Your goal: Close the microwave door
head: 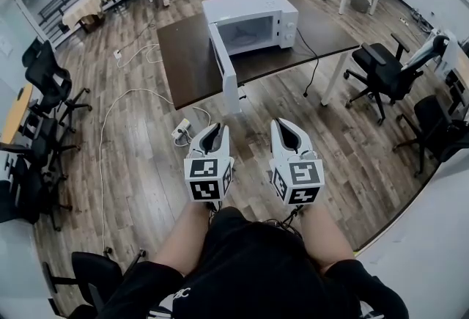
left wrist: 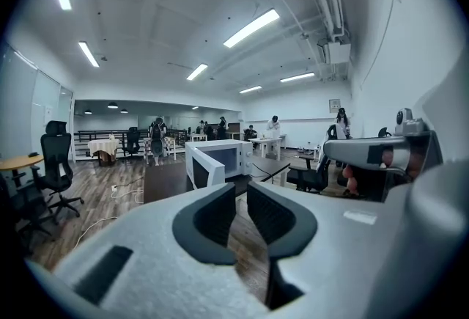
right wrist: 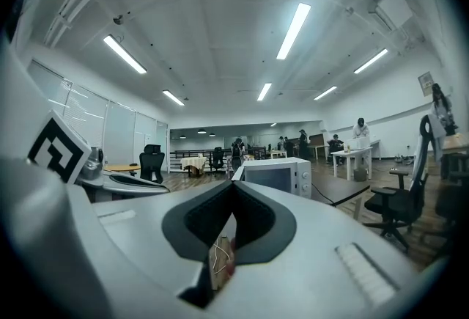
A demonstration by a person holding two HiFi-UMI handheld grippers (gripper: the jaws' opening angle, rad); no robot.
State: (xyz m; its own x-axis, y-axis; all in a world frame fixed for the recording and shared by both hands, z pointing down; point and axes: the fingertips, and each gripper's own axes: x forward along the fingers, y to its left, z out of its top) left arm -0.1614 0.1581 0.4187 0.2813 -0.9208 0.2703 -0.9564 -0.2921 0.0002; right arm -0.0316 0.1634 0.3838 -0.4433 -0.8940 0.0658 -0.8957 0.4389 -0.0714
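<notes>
- Microwave (head: 256,20) on table (head: 190,61) at 12 o'clock, well apart from both grippers.
- Door (head: 226,68) swung open toward 7 o'clock; probably light, stiff, hinged: push its free edge.
- Left gripper (head: 212,133) slightly apart, empty; right gripper (head: 286,128) together, empty.

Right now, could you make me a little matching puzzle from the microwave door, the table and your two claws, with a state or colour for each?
1. microwave door
2. table
3. left claw
4. right claw

a. jaws together, empty
b. swung open
c. dark brown
d. jaws slightly apart, empty

Pairs: 1-b, 2-c, 3-d, 4-a
</notes>
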